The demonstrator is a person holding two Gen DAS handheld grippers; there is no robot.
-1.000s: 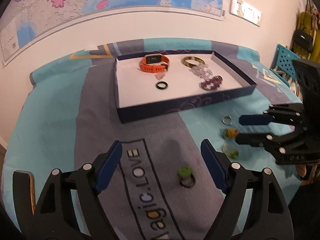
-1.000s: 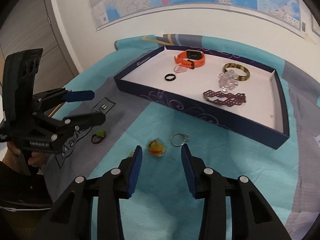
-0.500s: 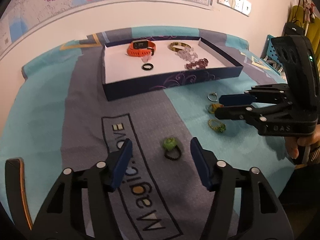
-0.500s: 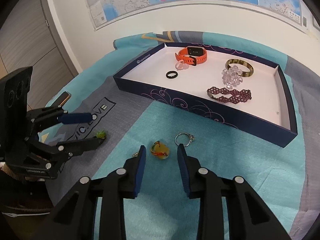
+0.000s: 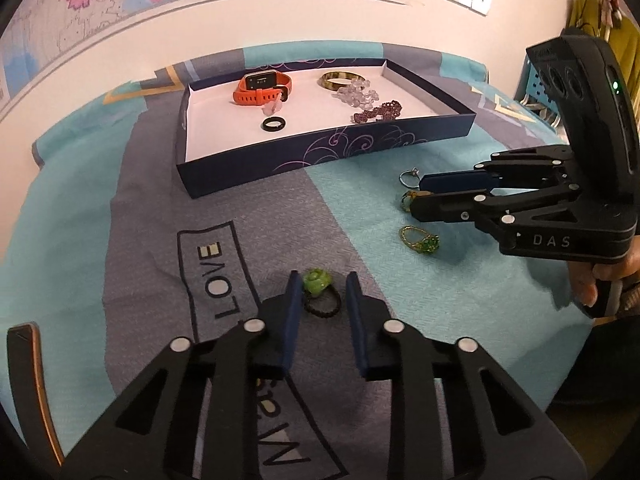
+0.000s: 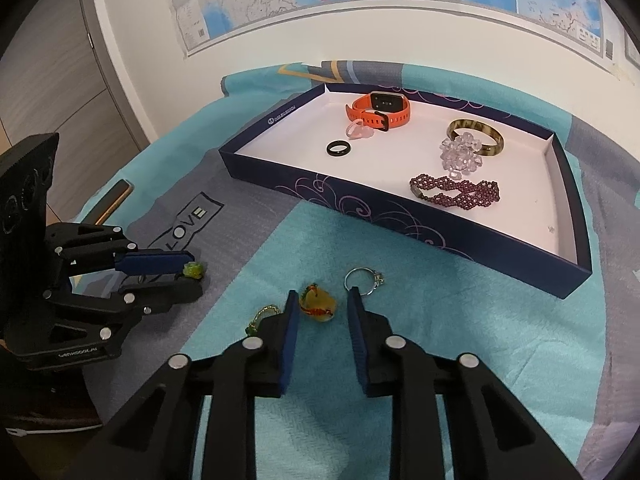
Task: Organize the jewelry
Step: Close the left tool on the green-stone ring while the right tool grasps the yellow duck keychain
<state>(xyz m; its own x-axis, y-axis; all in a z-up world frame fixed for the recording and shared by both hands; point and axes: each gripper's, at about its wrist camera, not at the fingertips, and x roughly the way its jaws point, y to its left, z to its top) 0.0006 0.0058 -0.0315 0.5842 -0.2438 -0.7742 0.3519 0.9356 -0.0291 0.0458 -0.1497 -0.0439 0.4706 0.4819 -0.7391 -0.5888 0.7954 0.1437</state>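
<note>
Fig.: L gripper (image 5: 320,292), jaws just narrowing, brackets green-stone ring (image 5: 318,282) w/o pads touching, dark band lying flat toward the camera; R gripper (image 6: 320,308), likewise closing, unclamped, straddles yellow pendant (image 6: 319,303) on the cloth (image 6: 440,340), tray (image 6: 360,204) beyond both.

Both grippers' fingers (image 5: 294,312) have just been closing around the green ring (image 5: 318,292) and yellow pendant (image 6: 319,303).

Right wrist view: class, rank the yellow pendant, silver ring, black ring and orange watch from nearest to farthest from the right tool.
1. Yellow pendant, between the fingers.
2. Silver ring, just beyond the right finger.
3. Black ring, in the box.
4. Orange watch, at the box's back.
</note>
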